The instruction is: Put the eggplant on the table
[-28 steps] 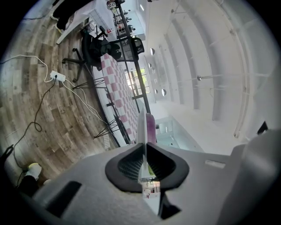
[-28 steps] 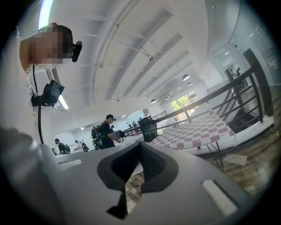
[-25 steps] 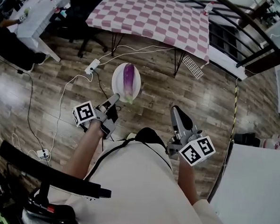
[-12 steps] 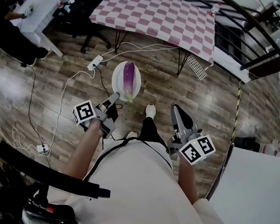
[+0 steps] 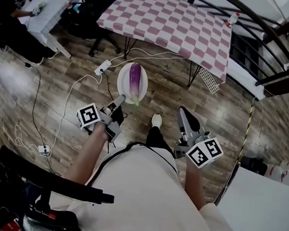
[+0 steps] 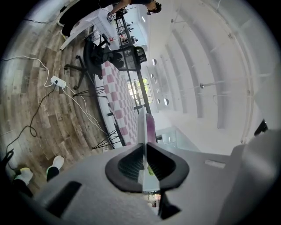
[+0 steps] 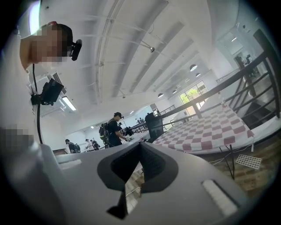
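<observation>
Wood-plank floor (image 5: 208, 106), checkered table (image 5: 174, 21)

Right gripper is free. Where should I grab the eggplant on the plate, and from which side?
Take the eggplant across its thick middle, right gripper coming down from the right. It lies lengthwise on the plate, stem end nearest you, so its narrow width fits the jaws there. The left gripper is clamped on the near rim.

Right gripper (image 7: 140, 146), held about level, jaws closed together with nothing between them. The checked table (image 7: 206, 131) stands on thin dark legs. Beyond its left end are a dark chair (image 7: 154, 125) and a standing person (image 7: 115, 131). Below its right end, a white grid panel (image 7: 248, 161) lies on the wooden floor (image 7: 259, 178). Behind the table runs a dark railing (image 7: 246, 77).
</observation>
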Demonstrator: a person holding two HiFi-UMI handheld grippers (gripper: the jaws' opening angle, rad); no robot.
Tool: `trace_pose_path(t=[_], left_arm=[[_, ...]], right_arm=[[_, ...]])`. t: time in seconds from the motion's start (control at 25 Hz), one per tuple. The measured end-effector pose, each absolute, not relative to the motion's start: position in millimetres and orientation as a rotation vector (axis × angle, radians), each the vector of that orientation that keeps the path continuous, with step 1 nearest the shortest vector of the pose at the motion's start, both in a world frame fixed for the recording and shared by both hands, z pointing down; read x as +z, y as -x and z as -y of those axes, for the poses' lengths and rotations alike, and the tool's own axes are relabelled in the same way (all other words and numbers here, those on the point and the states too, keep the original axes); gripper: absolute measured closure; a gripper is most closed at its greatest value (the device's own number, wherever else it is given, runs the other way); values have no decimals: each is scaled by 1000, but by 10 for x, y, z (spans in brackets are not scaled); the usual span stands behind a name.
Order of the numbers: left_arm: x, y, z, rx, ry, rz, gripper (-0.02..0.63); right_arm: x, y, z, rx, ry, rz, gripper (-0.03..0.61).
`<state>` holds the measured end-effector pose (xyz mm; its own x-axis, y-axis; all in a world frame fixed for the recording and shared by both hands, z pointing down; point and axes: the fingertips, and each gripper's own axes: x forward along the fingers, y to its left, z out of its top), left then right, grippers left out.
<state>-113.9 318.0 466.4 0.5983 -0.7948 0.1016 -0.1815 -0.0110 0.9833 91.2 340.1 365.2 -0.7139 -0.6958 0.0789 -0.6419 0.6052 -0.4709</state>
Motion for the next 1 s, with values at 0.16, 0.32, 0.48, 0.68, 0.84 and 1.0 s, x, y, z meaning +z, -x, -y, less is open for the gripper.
trace_pose_path(t=[0.16,0.32,0.48,0.68,0.84,1.0], left_arm=[[4534,983,-2828,-622,-1552,861,580],[4380,808,-2501,-660,-1558,864,580],[4344,687,-2214,-676,-1551,889,580],[4336,581,-1889,-694,-1530,919,580],[4394,470,-1630,-704,-1521,931,580],[4431,356,-1393,-711,-1517,937,580]], right_arm=[[3588,-1029,-2985,-725,1092,-2732,571],[3512,-1136,-2615,-726,1035,-2749,571],[3541,-1242,-2267,-736,989,-2772,571],[3516,-1362,-1861,-731,946,-2799,571],[3552,-1496,-1573,-722,936,-2822,571],[3587,-1604,-1316,-727,924,-2832,571]])
